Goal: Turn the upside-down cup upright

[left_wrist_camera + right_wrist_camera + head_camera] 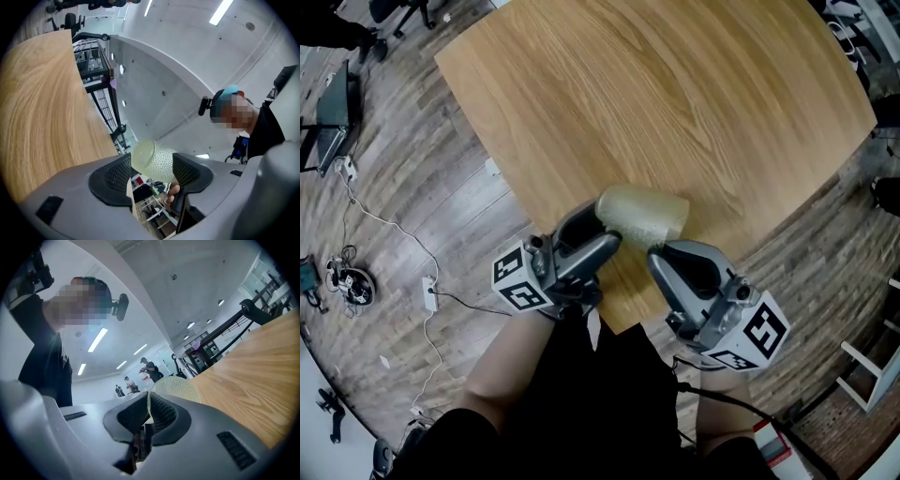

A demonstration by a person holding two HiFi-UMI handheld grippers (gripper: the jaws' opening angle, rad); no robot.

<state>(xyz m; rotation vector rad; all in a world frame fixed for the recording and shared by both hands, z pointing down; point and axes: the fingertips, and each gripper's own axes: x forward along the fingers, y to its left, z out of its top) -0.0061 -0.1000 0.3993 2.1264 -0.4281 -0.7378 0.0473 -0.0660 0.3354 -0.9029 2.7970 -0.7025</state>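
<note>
A pale, dimpled translucent cup [643, 213] lies on its side in the air just above the near edge of the wooden table [675, 94]. My left gripper [602, 228] comes in from the left and is shut on it. In the left gripper view both pads press the cup's [154, 161] sides, its flat base pointing away. My right gripper [656, 248] meets the cup from below right. In the right gripper view its pads stand almost together with a thin pale edge of the cup [176, 386] pinched between them, the rest bulging beyond the right jaw.
The table's near corner [623, 328] lies right under the grippers, with wood floor all around. Cables and a power strip [429, 292] lie on the floor at left, and a white rack [872, 375] stands at right. Distant people [150, 369] show in the right gripper view.
</note>
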